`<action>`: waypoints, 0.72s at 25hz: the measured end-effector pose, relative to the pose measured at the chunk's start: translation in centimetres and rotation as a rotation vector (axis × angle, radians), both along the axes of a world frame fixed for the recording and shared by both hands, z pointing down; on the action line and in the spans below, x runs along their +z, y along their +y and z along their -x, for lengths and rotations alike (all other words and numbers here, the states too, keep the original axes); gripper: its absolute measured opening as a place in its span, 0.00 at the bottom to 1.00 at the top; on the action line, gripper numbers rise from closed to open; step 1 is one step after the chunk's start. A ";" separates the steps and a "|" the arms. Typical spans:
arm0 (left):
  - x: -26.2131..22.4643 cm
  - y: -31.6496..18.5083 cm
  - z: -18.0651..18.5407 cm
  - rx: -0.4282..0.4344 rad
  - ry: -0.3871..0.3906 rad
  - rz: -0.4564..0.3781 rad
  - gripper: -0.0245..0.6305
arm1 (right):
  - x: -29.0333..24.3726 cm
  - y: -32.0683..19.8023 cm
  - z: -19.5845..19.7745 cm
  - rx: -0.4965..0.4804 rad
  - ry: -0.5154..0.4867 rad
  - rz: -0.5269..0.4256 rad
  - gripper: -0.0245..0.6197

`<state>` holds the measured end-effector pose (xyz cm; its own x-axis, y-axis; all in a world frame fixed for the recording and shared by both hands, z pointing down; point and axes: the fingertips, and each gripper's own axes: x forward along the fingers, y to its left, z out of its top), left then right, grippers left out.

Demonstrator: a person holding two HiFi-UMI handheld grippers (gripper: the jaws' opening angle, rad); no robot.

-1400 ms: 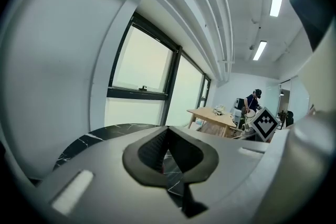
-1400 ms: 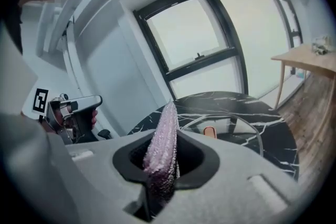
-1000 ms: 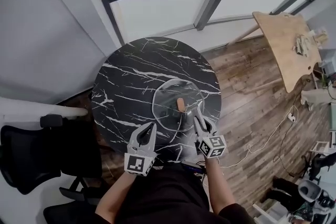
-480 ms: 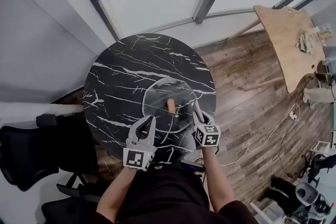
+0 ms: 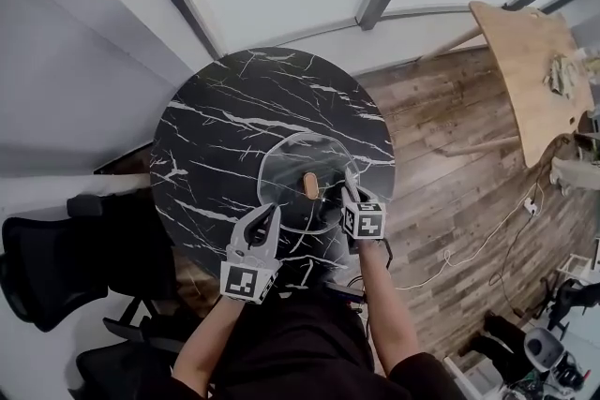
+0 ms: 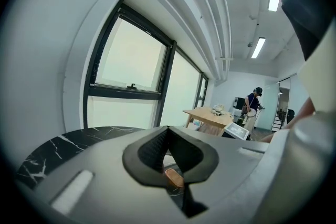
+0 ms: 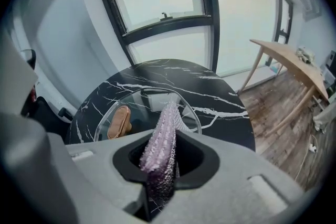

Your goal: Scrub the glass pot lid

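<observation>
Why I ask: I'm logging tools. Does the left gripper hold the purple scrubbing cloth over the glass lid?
No. The right gripper holds the purple scrubbing cloth over the glass lid; the right gripper view shows it.

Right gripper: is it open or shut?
Shut: the right gripper pinches a purple scrubbing cloth between its jaws.

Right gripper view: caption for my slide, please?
Right gripper shut on a purple scrub cloth, aimed at the glass pot lid on the marble table.
</observation>
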<state>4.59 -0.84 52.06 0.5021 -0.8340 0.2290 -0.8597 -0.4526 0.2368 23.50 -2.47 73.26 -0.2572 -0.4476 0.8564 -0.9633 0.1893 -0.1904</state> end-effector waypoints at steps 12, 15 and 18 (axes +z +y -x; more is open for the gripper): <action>0.9 -1.1 3.1 -0.049 0.018 0.022 0.04 | 1.4 -4.0 2.8 -0.069 -0.013 0.062 0.15; 1.4 -1.0 4.0 -0.063 0.017 0.043 0.04 | 1.4 -5.5 3.7 -0.097 -0.011 0.069 0.15; 1.7 -0.9 4.8 -0.073 0.018 0.059 0.04 | 1.5 -6.7 4.9 -0.135 -0.016 0.080 0.15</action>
<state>-0.25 -1.77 53.80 0.4445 -0.8541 0.2700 -0.8855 -0.3734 0.2767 18.60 -9.19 74.74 -0.3245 -0.3380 0.8834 -0.9267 0.3007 -0.2253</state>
